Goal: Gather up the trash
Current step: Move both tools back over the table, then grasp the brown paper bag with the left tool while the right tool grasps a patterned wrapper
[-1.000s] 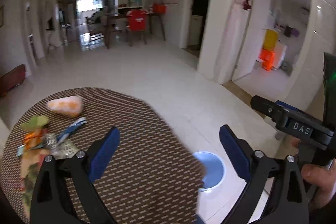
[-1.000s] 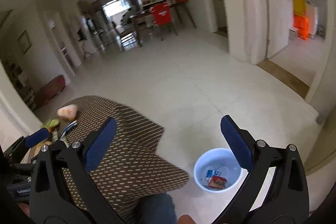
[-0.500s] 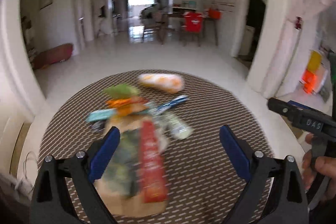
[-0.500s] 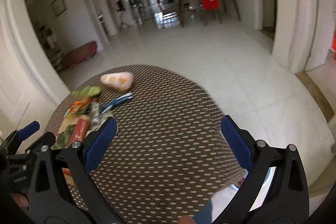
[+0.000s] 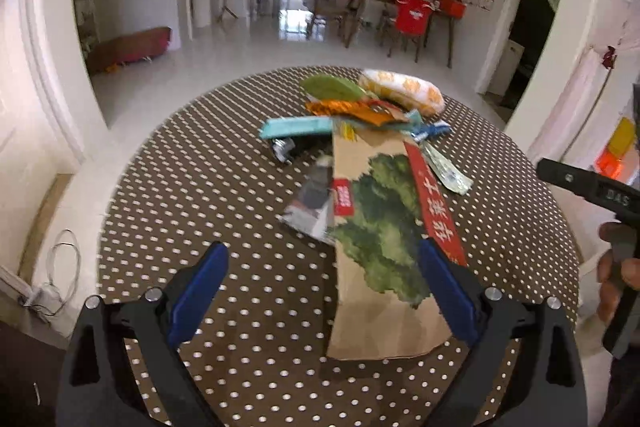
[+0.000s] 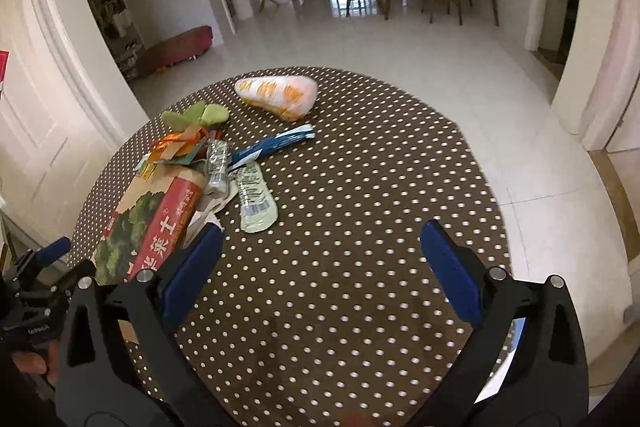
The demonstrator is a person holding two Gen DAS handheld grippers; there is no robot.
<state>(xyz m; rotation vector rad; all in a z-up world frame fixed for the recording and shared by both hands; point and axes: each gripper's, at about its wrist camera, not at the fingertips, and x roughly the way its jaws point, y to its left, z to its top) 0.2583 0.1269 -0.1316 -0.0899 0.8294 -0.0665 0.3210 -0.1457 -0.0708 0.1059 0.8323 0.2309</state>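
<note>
Lying flat on the round dotted table, the brown paper bag is looking light, thin and floppy; we are judging its near edge the best place to pinch. Behind it we are seeing loose wrappers, probably crinkly plastic. We are holding the left gripper and the right gripper spread wide, both empty, above the tabletop.

Both wrist views near, angled down, sharing dotted table

Both views swung from bucket to table trash (grippers unchanged).
</note>
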